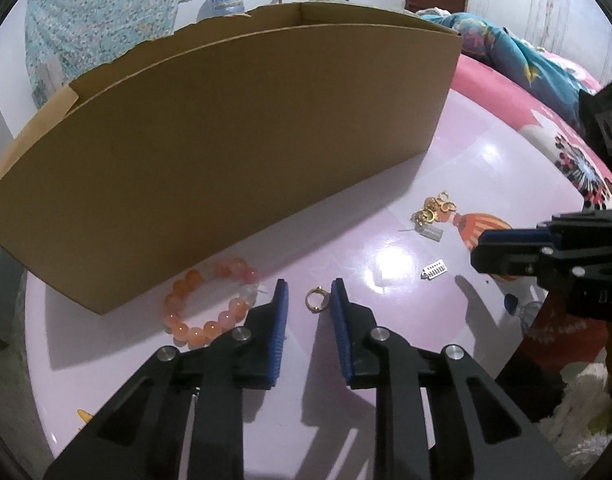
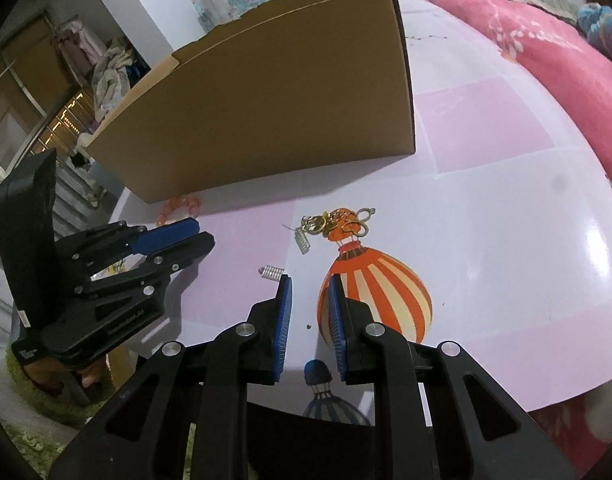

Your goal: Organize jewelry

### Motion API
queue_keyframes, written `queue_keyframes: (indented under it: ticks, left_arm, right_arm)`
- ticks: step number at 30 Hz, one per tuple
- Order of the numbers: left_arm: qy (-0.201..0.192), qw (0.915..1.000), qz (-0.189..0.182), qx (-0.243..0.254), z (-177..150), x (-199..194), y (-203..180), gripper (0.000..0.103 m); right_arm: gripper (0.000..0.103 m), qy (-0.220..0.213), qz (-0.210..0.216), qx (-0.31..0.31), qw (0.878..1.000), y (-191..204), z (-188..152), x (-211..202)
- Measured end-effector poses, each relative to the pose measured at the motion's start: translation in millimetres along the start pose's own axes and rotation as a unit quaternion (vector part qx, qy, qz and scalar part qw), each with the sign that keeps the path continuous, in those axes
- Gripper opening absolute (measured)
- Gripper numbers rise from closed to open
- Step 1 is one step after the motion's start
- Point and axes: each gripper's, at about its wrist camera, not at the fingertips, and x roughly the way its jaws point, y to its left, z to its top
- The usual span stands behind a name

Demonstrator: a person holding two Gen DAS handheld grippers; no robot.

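Left wrist view: left gripper (image 1: 309, 295) jaws narrowly apart, straddling gold ring (image 1: 316, 300) on table (image 1: 486, 184), pads not yet pressing. Bracelet (image 1: 209, 306) just beside, box (image 1: 233, 152) behind. Likely next: lower squarely, pinch ring edge, avoid bracelet. Right gripper (image 2: 309, 294) slightly parted, empty.

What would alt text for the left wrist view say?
The left gripper points down at a small gold ring lying between its blue-padded fingertips on a glossy pink table. An orange bead bracelet lies to its left, before a cardboard box; the right gripper enters at right.
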Motion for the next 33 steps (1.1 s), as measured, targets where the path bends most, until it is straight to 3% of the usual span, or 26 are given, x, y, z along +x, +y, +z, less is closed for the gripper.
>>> queue_keyframes:
  ticks: [4,19,33]
  left_arm:
    - [0.0,0.9998,0.004,0.019,-0.1,-0.7,-6.2,0.011]
    - [-0.007,1.0,-0.001,0.0,-6.9,-4.4,2.5,0.01]
    - [-0.012,0.9999,-0.006,-0.003,-9.5,-5.6,4.7,0.01]
  right_arm:
    - [0.018,-0.002,0.001,0.004,1.0,-2.2,-3.0,-2.0]
    - [0.017,-0.031,-0.037,-0.005,0.999,-7.3,-0.6,-12.4]
    - [0.011,-0.005,0.005,-0.018,1.0,16.1,12.8,23.6]
